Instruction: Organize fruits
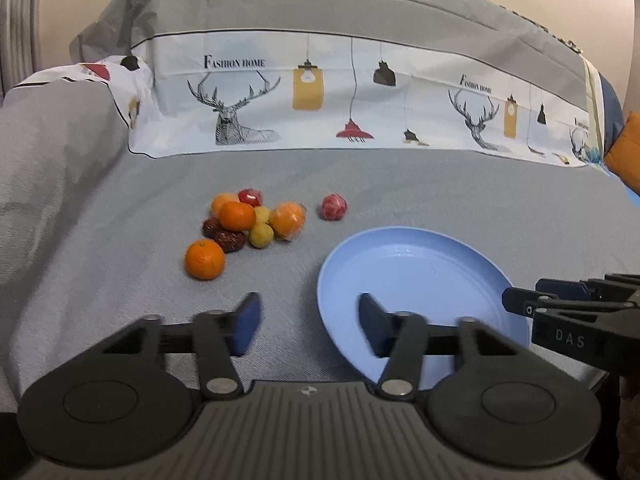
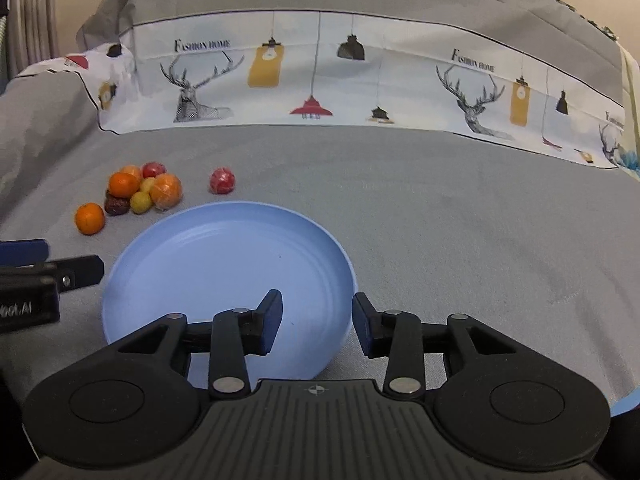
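Note:
A light blue plate (image 1: 420, 264) (image 2: 224, 264) lies on the grey cloth. To its far left sits a pile of fruit (image 1: 248, 220) (image 2: 144, 190): oranges, small yellow fruits, dark red dates and a red one. One orange (image 1: 204, 259) (image 2: 90, 219) lies apart in front of the pile. A red wrapped fruit (image 1: 333, 207) (image 2: 222, 180) lies alone behind the plate. My left gripper (image 1: 310, 326) is open above the plate's left rim, holding nothing. My right gripper (image 2: 316, 326) is open, and the plate's near right rim shows between its fingers without being pinched.
The grey cloth (image 2: 440, 208) covers the whole surface. A white printed band with deer and lamps (image 1: 320, 92) rises at the back. An orange cushion (image 1: 624, 148) shows at the far right edge. Bare cloth lies right of the plate.

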`<state>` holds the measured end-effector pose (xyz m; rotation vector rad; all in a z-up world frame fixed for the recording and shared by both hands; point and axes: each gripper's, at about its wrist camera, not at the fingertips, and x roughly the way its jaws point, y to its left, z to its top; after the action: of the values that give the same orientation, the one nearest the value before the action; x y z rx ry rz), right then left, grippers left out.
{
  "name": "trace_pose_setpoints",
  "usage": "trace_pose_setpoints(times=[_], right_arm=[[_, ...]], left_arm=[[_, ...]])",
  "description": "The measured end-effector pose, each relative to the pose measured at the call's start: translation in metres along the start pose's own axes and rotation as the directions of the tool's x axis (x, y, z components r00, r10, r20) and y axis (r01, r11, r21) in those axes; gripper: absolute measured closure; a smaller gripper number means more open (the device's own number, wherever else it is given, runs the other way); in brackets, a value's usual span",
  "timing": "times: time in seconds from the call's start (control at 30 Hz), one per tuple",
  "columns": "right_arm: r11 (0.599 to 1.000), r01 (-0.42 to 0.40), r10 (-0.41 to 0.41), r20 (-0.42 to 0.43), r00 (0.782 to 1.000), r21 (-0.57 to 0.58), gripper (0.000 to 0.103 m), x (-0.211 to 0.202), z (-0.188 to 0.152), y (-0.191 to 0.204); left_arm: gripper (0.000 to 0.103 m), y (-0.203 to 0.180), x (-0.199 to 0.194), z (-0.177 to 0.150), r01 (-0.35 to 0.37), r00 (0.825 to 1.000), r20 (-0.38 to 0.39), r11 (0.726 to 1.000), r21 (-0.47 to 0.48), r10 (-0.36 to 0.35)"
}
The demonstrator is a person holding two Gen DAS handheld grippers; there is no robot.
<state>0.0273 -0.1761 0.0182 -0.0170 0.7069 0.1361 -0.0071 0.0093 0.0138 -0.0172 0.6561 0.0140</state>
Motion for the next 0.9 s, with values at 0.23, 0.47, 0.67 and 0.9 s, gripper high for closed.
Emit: trace_pose_setpoints(times=[0.23, 0.47, 0.67, 0.9], right_arm=[[0.999, -0.039, 0.038, 0.084, 0.996, 0.0, 0.079, -0.011, 0.004, 0.006], [0.994, -0.107, 0.104, 0.098, 0.99, 0.022, 0.08, -0.016, 0.028, -0.004], [0.958, -0.266, 0.271, 0.042, 0.962, -0.109, 0.079, -0.001, 0.107, -0.007], [0.945, -0.297, 0.304, 0.035, 0.952, -0.135, 0.079, 0.058, 0.137, 0.008]], left_arm=[[0.087, 0.01, -0.007, 0.009, 0.012, 0.999, 0.034, 1.0, -0.02, -0.011], [0.088, 0.028, 0.001, 0.043, 0.063, 0.994, 0.08, 0.994, 0.094, -0.07], [0.09, 0.057, 0.053, 0.049, -0.037, 0.997, 0.076, 0.991, 0.131, 0.027], [0.089, 0.041, 0.083, 0.041, -0.108, 0.994, 0.036, 0.971, 0.211, 0.103]])
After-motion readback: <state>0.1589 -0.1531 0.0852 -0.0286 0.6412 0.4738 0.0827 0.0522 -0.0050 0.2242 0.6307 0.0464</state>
